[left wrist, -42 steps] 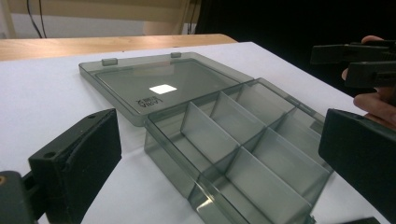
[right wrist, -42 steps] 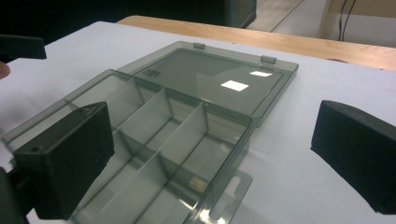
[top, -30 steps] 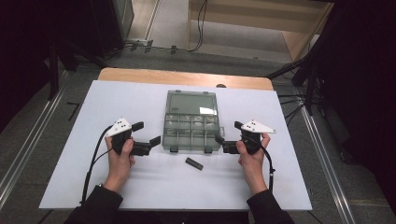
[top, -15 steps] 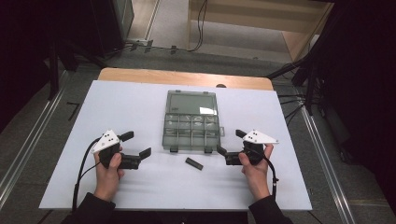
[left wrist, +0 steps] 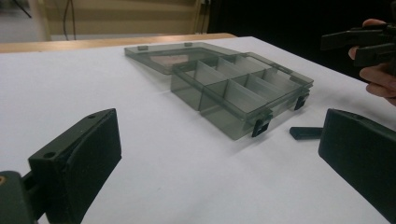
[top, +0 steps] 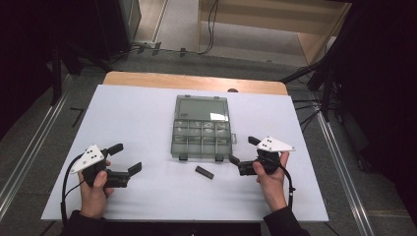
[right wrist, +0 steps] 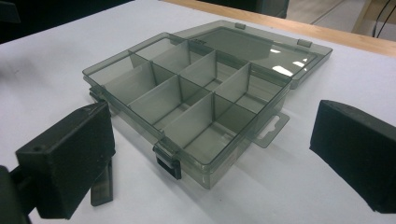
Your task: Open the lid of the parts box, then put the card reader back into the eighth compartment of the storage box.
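Note:
An open smoky-clear compartment box (top: 201,135) lies mid-table, its lid (top: 202,108) flat behind it and its several compartments empty. A small black bar (top: 204,172) lies on the white surface just in front of the box. My left gripper (top: 127,157) is open at the front left, well clear of the box, with nothing between its jaws. My right gripper (top: 243,150) is open just off the box's front right corner, also holding nothing. The left gripper view has the box (left wrist: 243,88), the bar (left wrist: 306,132) and the other gripper (left wrist: 359,42) ahead. In the right gripper view, the box (right wrist: 187,98) and bar (right wrist: 102,186) are close.
A white sheet (top: 137,118) covers the table, with a wooden strip (top: 196,82) along its far edge. Dark floor, rails and cables surround the table. Bare white surface lies left, right and in front of the box.
Both hands drew back from the box toward the table's front. The left gripper moved farther, out to the front left; the right one shifted slightly back. Both stayed open.

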Available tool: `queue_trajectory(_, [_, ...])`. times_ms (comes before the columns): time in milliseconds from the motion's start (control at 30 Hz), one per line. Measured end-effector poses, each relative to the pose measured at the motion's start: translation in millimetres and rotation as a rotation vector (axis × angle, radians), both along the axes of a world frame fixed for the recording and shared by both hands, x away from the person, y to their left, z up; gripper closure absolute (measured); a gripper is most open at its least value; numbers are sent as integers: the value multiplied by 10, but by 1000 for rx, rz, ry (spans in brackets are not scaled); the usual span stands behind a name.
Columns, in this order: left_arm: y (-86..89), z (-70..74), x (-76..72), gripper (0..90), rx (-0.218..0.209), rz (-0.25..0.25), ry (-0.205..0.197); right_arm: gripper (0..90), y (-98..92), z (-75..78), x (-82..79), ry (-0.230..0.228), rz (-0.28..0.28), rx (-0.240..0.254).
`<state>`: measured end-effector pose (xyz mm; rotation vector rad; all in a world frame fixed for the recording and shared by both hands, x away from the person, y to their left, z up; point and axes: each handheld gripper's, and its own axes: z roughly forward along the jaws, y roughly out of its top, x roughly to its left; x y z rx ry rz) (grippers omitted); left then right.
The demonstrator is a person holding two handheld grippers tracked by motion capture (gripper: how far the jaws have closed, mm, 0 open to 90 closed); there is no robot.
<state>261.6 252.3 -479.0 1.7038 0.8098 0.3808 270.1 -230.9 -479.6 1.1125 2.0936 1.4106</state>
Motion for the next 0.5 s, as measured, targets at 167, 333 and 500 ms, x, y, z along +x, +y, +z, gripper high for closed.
queue_trajectory(167, [139, -6, -72, 0, -1, 26, -5, 0, 0, 19, 3, 2, 9, 5])
queue_trajectory(333, [215, -11, -133, 0, -3, 38, -10, 0, 30, 57, -17, -6, 24, -3])
queue_trajectory(500, [270, -26, -182, 0, 2, 45, -8, 0, 97, 85, -28, -2, 57, -20])
